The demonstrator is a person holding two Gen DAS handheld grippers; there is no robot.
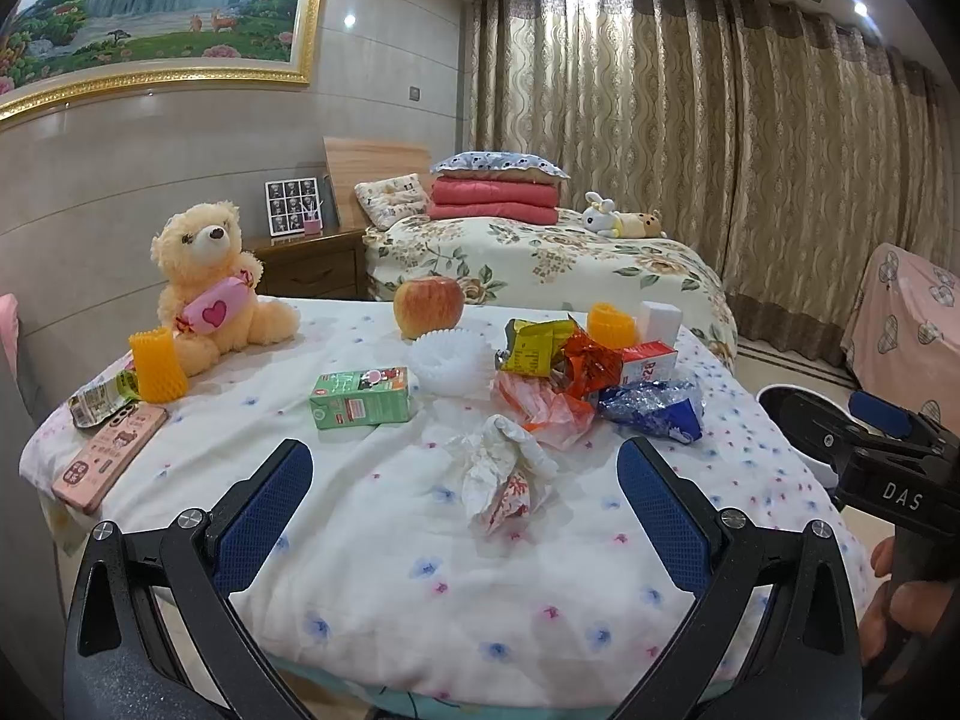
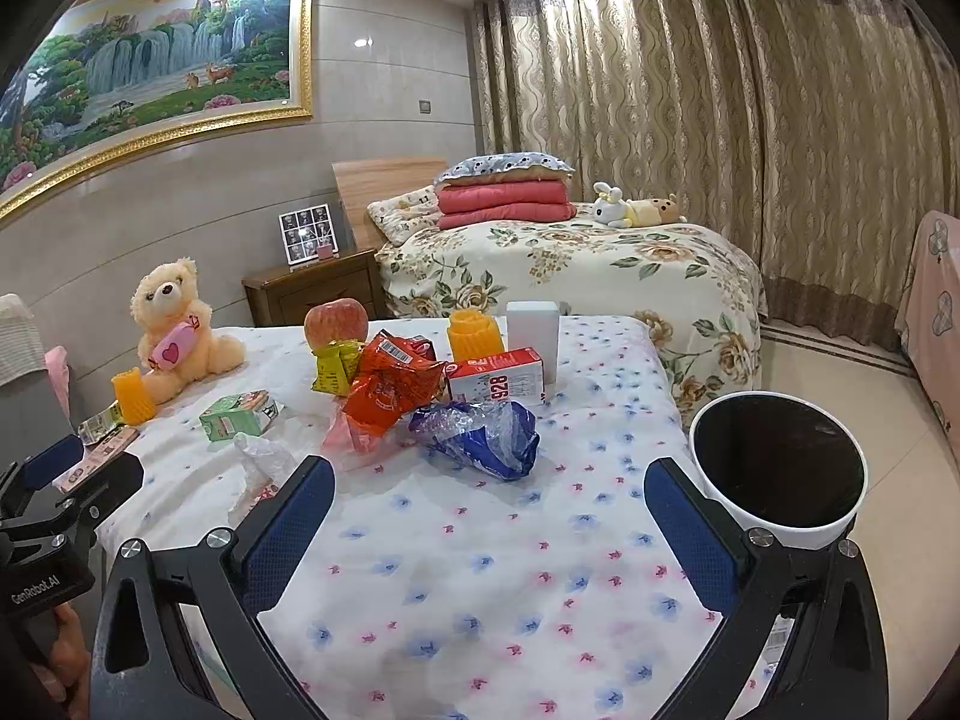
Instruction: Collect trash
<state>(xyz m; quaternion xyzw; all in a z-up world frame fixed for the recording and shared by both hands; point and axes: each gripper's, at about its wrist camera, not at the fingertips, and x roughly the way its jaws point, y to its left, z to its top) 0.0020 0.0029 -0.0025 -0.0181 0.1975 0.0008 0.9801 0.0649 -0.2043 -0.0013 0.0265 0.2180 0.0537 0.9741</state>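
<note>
Litter lies on a flower-print bedsheet [image 1: 390, 570]. A crumpled white wrapper [image 1: 501, 480] sits just ahead of my open left gripper [image 1: 465, 480], between its blue pads. Further back are a green drink carton [image 1: 360, 399], a white foam fruit net [image 1: 450, 360], a yellow-green packet [image 1: 534, 345], a red wrapper [image 2: 390, 387], a pink bag [image 1: 540, 405], a blue plastic bag [image 2: 480, 429] and a red-white carton [image 2: 498, 381]. My open right gripper [image 2: 489, 492] hovers near the blue bag with nothing held. A white bin with a dark inside [image 2: 777, 468] stands at the right.
A teddy bear [image 1: 207, 285], orange foam nets [image 1: 156, 363], an apple [image 1: 429, 306], a white box [image 2: 531, 330], a phone in a pink case [image 1: 111, 459] and a small packet [image 1: 102, 402] also lie on the sheet. A floral bed [image 2: 570, 270] and nightstand [image 2: 312, 288] stand behind.
</note>
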